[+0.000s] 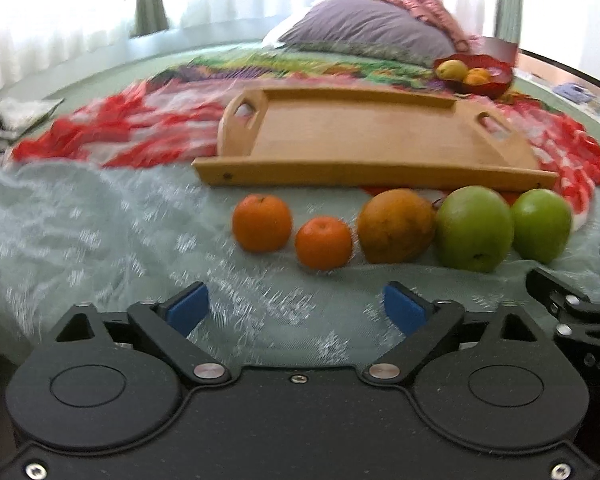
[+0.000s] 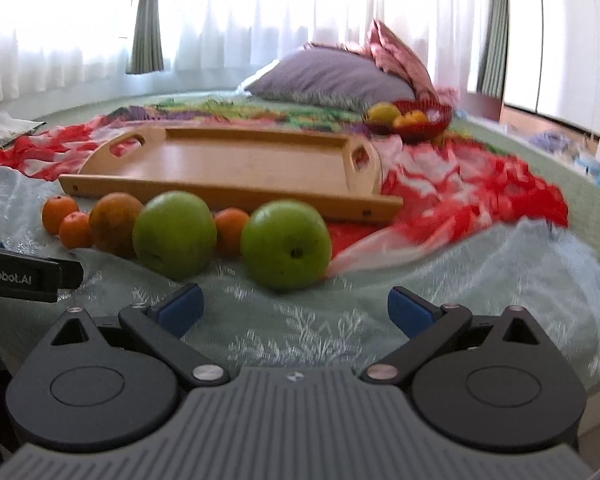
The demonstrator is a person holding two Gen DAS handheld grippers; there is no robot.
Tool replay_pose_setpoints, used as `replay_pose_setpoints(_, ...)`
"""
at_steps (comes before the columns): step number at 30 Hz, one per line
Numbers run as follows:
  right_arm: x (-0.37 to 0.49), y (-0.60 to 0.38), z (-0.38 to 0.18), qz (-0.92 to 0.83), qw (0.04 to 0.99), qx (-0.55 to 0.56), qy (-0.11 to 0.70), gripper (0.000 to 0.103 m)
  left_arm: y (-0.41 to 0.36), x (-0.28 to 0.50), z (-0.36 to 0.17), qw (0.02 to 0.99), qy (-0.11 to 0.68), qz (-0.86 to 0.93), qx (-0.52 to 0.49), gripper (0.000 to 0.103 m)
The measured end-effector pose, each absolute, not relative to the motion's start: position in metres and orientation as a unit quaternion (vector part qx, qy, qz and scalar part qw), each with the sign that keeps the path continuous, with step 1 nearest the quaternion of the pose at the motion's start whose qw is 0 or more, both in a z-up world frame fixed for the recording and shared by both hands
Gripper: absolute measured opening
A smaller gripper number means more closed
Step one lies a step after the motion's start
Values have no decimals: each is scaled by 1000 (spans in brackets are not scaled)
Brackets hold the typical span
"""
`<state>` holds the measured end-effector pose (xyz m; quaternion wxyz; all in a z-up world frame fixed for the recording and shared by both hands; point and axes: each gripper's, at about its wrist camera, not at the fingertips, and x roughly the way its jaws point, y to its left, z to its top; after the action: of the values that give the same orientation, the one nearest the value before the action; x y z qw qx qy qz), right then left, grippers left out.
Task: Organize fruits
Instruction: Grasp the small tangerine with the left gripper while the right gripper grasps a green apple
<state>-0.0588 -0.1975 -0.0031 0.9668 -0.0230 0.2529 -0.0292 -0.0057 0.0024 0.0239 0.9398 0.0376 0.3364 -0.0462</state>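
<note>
Several fruits lie in a row on the pale green bedcover in front of an empty wooden tray (image 1: pixel 364 140) (image 2: pixel 240 160): two small oranges (image 1: pixel 262 222) (image 1: pixel 323 242), a large brownish orange (image 1: pixel 396 230) (image 2: pixel 114 222), and two green apples (image 1: pixel 474 226) (image 1: pixel 542 224) (image 2: pixel 174 232) (image 2: pixel 286 242). Another small orange (image 2: pixel 230 228) sits between the apples in the right wrist view. My left gripper (image 1: pixel 296 312) is open and empty, short of the oranges. My right gripper (image 2: pixel 296 312) is open and empty, just short of the right apple.
A red bowl (image 1: pixel 488 80) (image 2: pixel 424 126) with a yellow fruit and oranges sits behind the tray, near a grey pillow (image 1: pixel 368 28). A red-and-white cloth (image 2: pixel 460 188) lies crumpled under and around the tray. Curtains hang behind the bed.
</note>
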Motion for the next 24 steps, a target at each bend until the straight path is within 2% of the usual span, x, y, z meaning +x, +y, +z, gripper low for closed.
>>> replay_pose_setpoints(1,-57,-198,-2,-26,968,-30,248,101,-1,-8,26,940,334,-51,43,74)
replay_pose_setpoints(3,-54,-197,1,-23,969,-41,242,97,-5,-9,30,941,330,-63,48,60)
replay_pose_setpoints(4,-53,-197,2,-22,970,-45,239,95,-6,-10,31,941,327,-70,47,57)
replay_pose_setpoints(10,-50,-201,8,-19,974,-46,220,78,-8,-12,42,947,307,-79,47,49)
replay_pose_setpoints(14,-46,-206,11,-3,975,-28,222,73,-8,-7,42,947,303,-85,57,39)
replay_pose_setpoints(24,-38,-209,4,25,972,-16,232,72,-16,8,22,941,317,-88,83,36)
